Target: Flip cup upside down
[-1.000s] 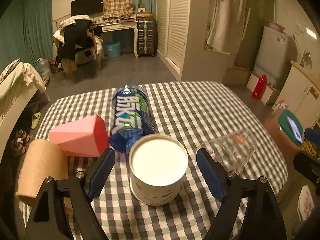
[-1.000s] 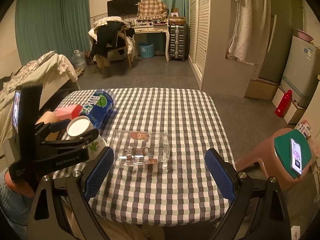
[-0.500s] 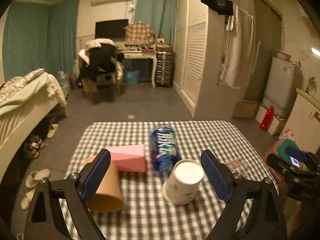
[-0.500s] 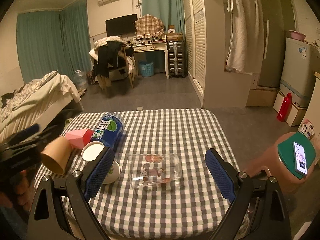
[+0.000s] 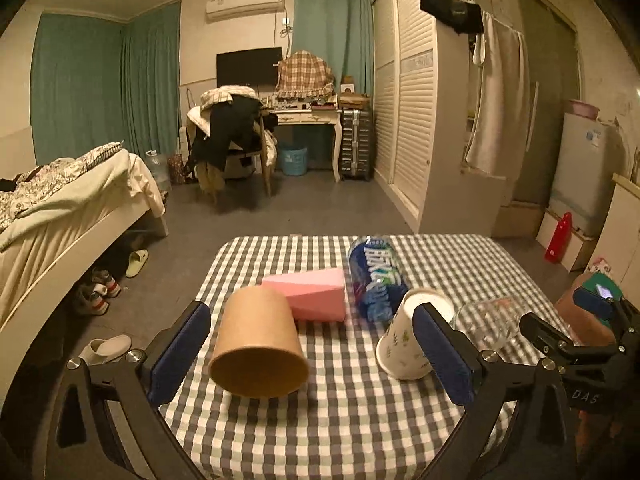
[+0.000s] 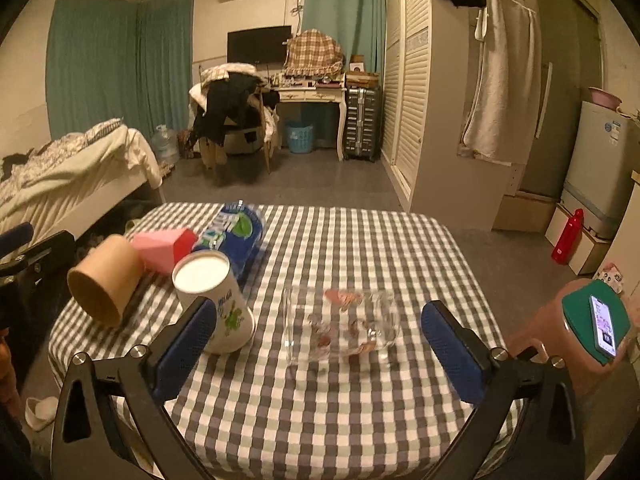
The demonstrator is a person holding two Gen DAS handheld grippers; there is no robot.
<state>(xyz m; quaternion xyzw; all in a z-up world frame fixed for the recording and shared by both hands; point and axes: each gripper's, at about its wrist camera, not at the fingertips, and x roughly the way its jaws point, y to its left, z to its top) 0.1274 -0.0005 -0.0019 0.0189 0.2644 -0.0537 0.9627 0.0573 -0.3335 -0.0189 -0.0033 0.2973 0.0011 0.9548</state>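
Glass cup (image 6: 340,326) lay faint, outline indistinct; white cup (image 6: 214,298) inverted beside; left gripper (image 5: 312,354) and right gripper (image 6: 318,352) gaped wide, empty.

Dim warm indoor light, fisheye-warped edges, dark vignette.

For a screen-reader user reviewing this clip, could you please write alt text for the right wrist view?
The open right gripper faces a clear glass cup lying on its side on a checked tablecloth. To its left stand an upside-down white paper cup, a tipped brown paper cup, a pink box and a blue bottle.
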